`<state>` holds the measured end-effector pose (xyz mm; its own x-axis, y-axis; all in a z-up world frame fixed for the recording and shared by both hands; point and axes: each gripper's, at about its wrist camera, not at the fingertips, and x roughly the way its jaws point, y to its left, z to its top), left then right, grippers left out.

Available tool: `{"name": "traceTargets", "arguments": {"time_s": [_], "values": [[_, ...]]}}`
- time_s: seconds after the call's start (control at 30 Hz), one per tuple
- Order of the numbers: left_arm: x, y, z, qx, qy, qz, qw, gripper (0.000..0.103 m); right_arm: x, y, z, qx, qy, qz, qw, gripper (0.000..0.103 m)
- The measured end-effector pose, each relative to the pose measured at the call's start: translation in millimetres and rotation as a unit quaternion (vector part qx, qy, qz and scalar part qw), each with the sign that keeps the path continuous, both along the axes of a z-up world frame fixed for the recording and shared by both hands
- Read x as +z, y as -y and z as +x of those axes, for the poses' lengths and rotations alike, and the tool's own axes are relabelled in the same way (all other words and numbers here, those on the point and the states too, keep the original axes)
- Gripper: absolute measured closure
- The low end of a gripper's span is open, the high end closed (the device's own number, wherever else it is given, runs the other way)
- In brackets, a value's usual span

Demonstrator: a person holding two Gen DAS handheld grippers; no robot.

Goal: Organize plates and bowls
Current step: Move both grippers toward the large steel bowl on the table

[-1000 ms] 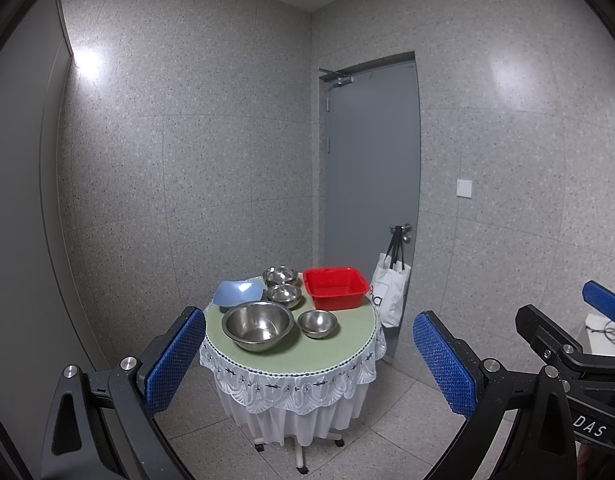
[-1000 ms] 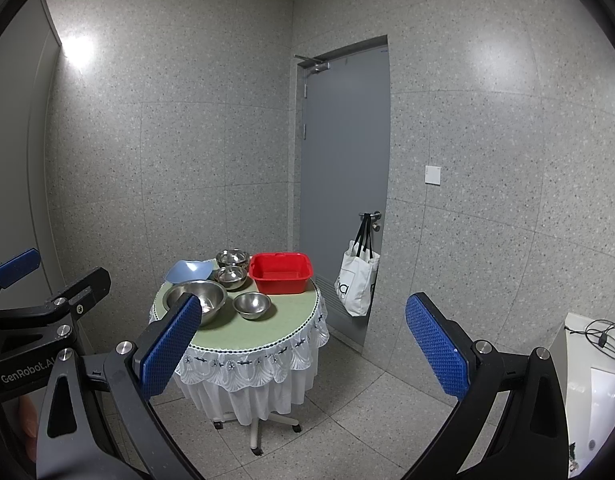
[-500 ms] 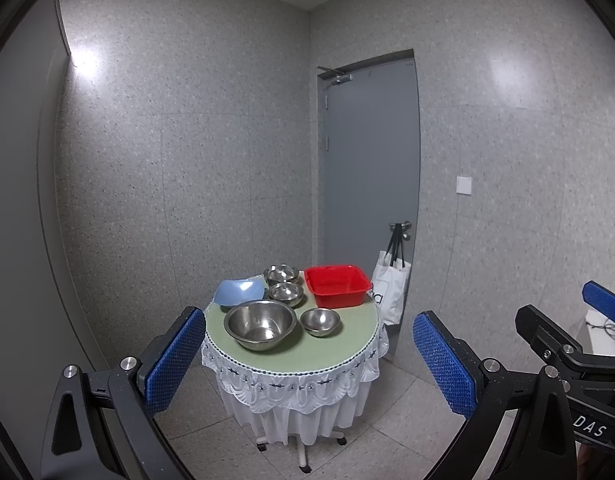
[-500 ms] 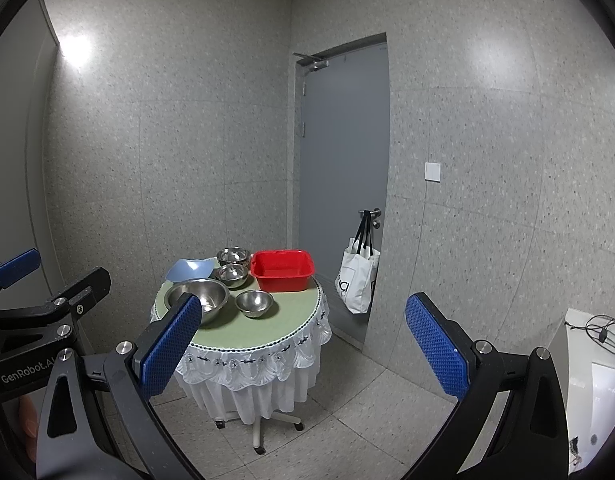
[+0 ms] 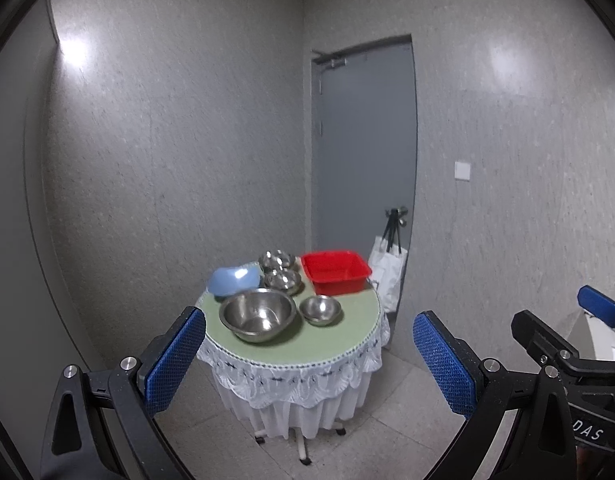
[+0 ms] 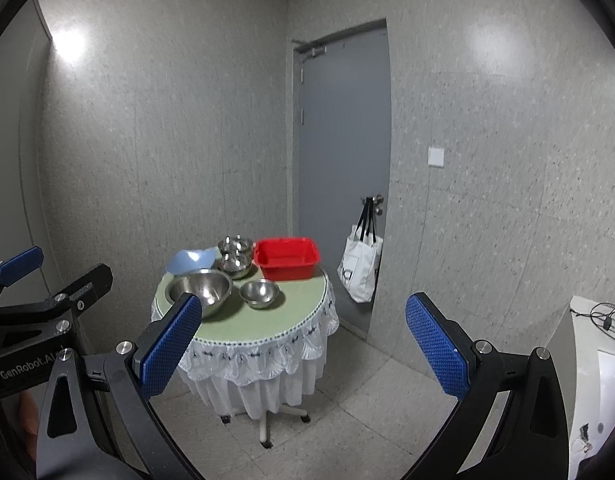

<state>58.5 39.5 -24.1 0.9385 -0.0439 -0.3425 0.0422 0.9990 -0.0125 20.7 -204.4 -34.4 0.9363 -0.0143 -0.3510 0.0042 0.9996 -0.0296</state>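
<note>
A round table [image 5: 347, 336] [image 6: 299, 312] with a green top and white lace skirt stands ahead, some way off. On it sit a large steel bowl [image 5: 258, 314] [image 6: 199, 290], a small steel bowl [image 5: 320, 310] [image 6: 259, 293], two more steel bowls [image 5: 282, 280] [image 6: 236, 262] one behind the other, a light blue bowl [image 5: 232, 279] [image 6: 190, 260] and a red plastic basin [image 5: 334, 272] [image 6: 286, 258]. My left gripper [image 5: 309, 364] is open and empty. My right gripper [image 6: 303, 354] is open and empty. Both are well short of the table.
A grey door [image 5: 365, 152] is behind the table, with a white tote bag [image 5: 389, 276] [image 6: 359, 272] hanging from its handle. Speckled walls close the corner. A white surface with cables [image 6: 599, 344] is at the right. The floor is tiled.
Both grippers have moved a little closer to the table, which now sits slightly larger and higher in both views. The jaws stay open.
</note>
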Motion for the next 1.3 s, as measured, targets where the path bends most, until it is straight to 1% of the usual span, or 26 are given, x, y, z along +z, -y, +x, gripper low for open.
{"name": "traceTargets", "arguments": {"time_s": [0.1, 0.23, 0.4, 0.47, 0.53, 0.63, 0.67, 0.73, 0.83, 0.87, 0.97, 1.0, 1.07, 1.17, 1.23, 1.27, 1.3], "values": [[-1, -1, 18, -0.001, -0.010, 0.006, 0.9999, 0.000, -5, 2, 15, -0.004, -0.010, 0.004, 1.000, 0.000], [-3, -2, 48, 0.008, -0.023, 0.003, 0.9997, 0.000, -15, 5, 40, 0.000, -0.023, 0.005, 1.000, 0.000], [-5, 9, 111, 0.030, -0.044, 0.007, 0.9985, 0.000, -29, 12, 88, 0.012, -0.038, 0.006, 0.999, 0.000], [-5, 16, 136, 0.040, -0.049, 0.009, 0.9979, 0.000, -34, 18, 113, 0.016, -0.044, 0.009, 0.999, 0.000], [-7, 20, 173, 0.055, -0.055, 0.011, 0.9969, 0.000, -40, 24, 143, 0.021, -0.049, 0.011, 0.999, 0.000], [-8, 30, 221, 0.070, -0.064, 0.009, 0.9955, 0.001, -48, 32, 197, 0.034, -0.055, 0.014, 0.998, 0.000], [-8, 34, 245, 0.074, -0.071, 0.009, 0.9947, 0.001, -49, 33, 211, 0.037, -0.058, 0.015, 0.998, 0.000], [-10, 34, 277, 0.084, -0.086, 0.012, 0.9927, 0.000, -54, 35, 247, 0.045, -0.069, 0.015, 0.996, 0.000], [-15, 28, 328, 0.113, -0.106, 0.005, 0.9880, 0.001, -61, 30, 303, 0.073, -0.093, 0.007, 0.993, 0.000], [-20, 22, 346, 0.128, -0.115, -0.002, 0.9852, 0.001, -65, 26, 318, 0.083, -0.097, 0.003, 0.992, 0.000], [-34, 9, 379, 0.144, -0.148, -0.010, 0.9784, 0.001, -82, 13, 356, 0.101, -0.118, -0.003, 0.988, 0.000], [-40, 2, 393, 0.153, -0.162, -0.011, 0.9747, 0.001, -92, 6, 374, 0.115, -0.136, 0.001, 0.984, 0.000], [-52, -14, 417, 0.176, -0.182, -0.017, 0.9673, 0.001, -105, -6, 395, 0.135, -0.157, 0.002, 0.978, 0.000], [-76, -44, 455, 0.199, -0.222, -0.028, 0.9541, 0.001, -128, -34, 431, 0.157, -0.184, -0.011, 0.970, 0.000], [-86, -61, 476, 0.207, -0.238, -0.031, 0.9484, 0.001, -147, -57, 455, 0.175, -0.211, -0.011, 0.962, 0.000], [-94, -75, 494, 0.214, -0.246, -0.027, 0.9449, 0.001, -154, -66, 462, 0.181, -0.219, -0.011, 0.959, 0.000], [-100, -82, 506, 0.215, -0.251, -0.024, 0.9435, 0.001, -163, -79, 474, 0.190, -0.230, -0.013, 0.954, 0.000]]}}
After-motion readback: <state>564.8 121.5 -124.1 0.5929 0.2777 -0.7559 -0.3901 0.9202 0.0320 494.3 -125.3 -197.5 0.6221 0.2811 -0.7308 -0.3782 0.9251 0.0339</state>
